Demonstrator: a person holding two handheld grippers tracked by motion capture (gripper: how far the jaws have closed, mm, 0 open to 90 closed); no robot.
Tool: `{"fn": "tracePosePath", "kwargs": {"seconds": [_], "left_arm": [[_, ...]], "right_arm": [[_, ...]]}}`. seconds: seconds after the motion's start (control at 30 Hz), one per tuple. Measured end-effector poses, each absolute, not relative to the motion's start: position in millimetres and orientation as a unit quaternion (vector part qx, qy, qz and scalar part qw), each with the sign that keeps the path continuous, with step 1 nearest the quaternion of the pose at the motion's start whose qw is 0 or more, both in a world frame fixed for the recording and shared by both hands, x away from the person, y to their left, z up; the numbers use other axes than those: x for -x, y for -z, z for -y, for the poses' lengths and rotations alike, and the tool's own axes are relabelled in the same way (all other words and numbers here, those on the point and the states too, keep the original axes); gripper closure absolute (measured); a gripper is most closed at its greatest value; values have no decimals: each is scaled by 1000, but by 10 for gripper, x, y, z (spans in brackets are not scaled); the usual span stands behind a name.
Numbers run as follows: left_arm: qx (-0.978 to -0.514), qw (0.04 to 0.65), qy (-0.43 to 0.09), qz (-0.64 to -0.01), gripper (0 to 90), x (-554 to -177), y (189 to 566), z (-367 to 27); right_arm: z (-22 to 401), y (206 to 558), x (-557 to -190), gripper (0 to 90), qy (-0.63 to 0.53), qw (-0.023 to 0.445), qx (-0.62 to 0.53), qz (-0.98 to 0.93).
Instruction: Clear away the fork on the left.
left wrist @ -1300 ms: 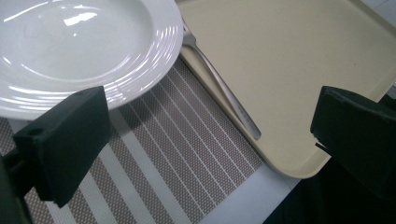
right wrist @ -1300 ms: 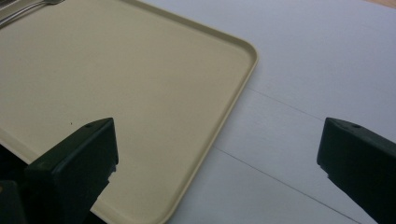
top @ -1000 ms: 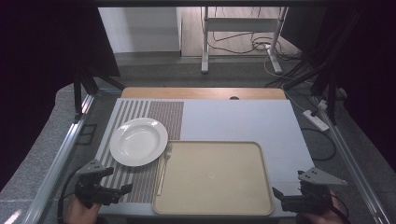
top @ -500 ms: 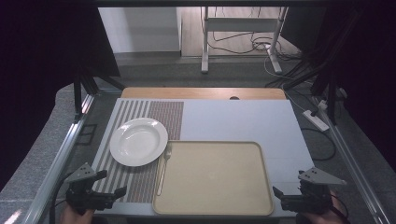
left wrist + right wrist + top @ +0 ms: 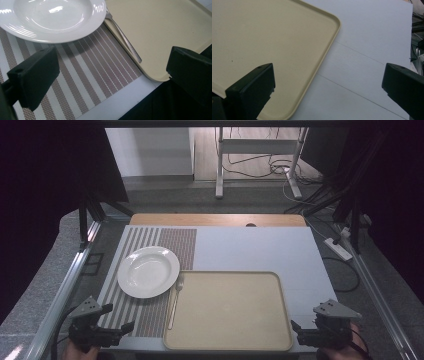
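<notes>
L gripper [image 5: 120, 326] nr plate [image 5: 148, 271], jaws apart

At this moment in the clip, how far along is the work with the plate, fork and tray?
Nothing looks done yet: the white plate sits on the striped placemat, the fork lies along the tray's left rim, and the beige tray is bare. Nothing is in hand: the left gripper and right gripper are open at the table's near edge. Every handling step appears left.
</notes>
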State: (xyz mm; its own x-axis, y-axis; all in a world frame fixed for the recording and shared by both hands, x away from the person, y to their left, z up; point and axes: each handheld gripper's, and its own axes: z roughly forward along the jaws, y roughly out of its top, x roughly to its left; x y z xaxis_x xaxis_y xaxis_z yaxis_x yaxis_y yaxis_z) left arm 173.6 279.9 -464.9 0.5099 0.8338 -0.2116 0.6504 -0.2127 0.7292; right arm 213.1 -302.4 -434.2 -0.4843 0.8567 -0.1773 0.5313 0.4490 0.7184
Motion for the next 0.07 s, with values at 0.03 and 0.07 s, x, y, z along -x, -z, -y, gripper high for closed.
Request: {"fn": "tracePosePath", "kwargs": {"seconds": [0.03,0.07], "left_arm": [[-770,403,-113,-482,0,-1739,4647,-2796],[-771,402,-112,-482,0,-1744,4646,-2795]], "right_arm": [[3023,4344,-2131,0,-300,271,-429,-808],[3023,4347,-2133,0,-298,272,-428,-808]]}}
